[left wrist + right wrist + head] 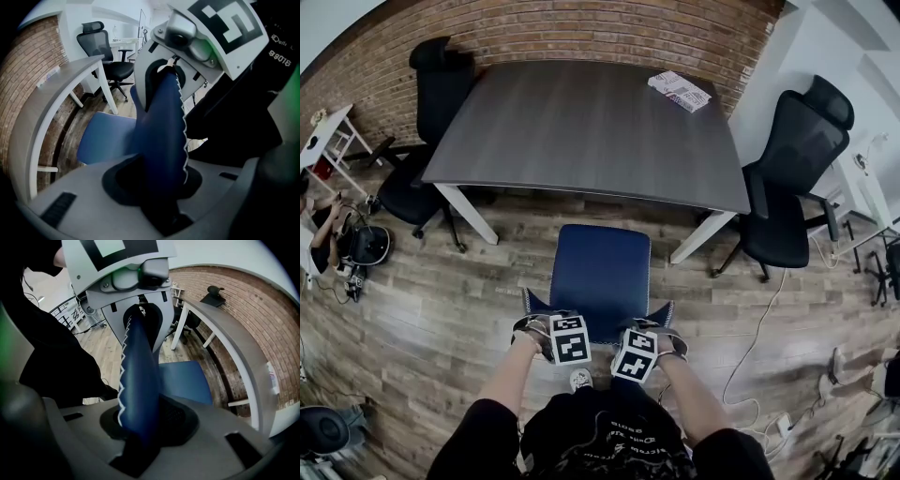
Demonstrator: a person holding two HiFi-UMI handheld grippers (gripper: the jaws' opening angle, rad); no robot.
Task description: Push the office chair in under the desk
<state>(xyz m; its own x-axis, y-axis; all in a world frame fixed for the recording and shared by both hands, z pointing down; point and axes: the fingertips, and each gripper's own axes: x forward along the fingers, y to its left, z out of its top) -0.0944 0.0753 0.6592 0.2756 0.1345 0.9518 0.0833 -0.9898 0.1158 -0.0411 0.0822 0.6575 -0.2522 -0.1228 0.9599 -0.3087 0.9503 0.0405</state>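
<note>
Pinching the blue chair's backrest (161, 126), left tongs (157, 183) and right tongs (140, 423) face the desk (591, 122).

In my left gripper view I read white digits, seemingly 88018, on the person's black shirt (281, 57). The small line above them is unclear. Print on the white packet (680, 90) on the grey desk (591, 122) is too small to read.
</note>
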